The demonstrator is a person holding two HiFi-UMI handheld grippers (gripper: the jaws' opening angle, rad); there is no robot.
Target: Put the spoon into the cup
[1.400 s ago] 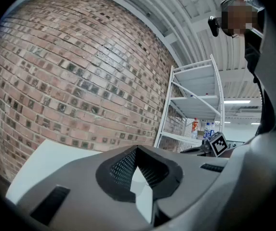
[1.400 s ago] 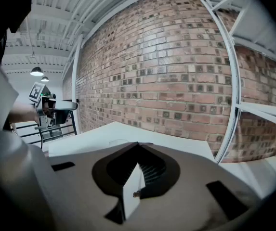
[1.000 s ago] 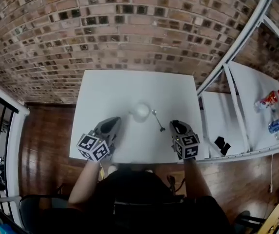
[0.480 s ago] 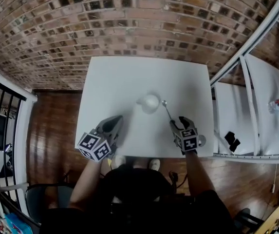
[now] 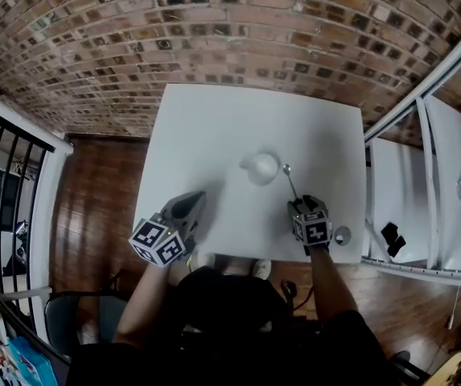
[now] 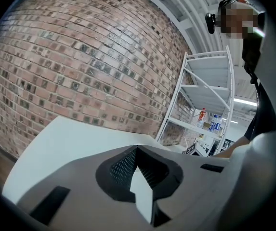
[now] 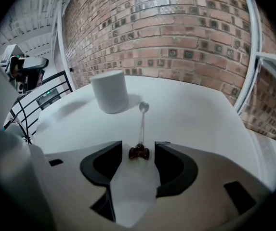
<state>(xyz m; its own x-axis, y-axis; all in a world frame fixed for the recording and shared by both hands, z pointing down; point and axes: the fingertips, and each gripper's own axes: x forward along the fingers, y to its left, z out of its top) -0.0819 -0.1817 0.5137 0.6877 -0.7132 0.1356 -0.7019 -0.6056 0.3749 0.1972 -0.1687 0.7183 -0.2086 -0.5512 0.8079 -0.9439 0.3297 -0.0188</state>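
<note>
Now the right tool (image 7: 138,146) has been brought down to the handle end of the spoon (image 7: 141,121). A second ago it was held higher and farther from the cup (image 5: 262,168), with its jaws almost together. Its jaws are opening, and the brown knob at the end of the handle is seen between them, but it is not yet pressed by the pads. The tool is therefore released and nothing is held.

The spoon has not been moved. It lies flat on the desk (image 5: 214,135), just beside the cup on its right side, with the bowl end close to the cup and the handle directed away from it, toward the person. The cup stands upright.

The left tool (image 5: 188,209) is kept apart from the cup, on its near left side, as before, with its jaws clenched together on nothing.

It is judged that the approach is finished and the grasp is the step in hand. The jaws must be closed on the handle before the spoon can be lifted and put into the cup.
</note>
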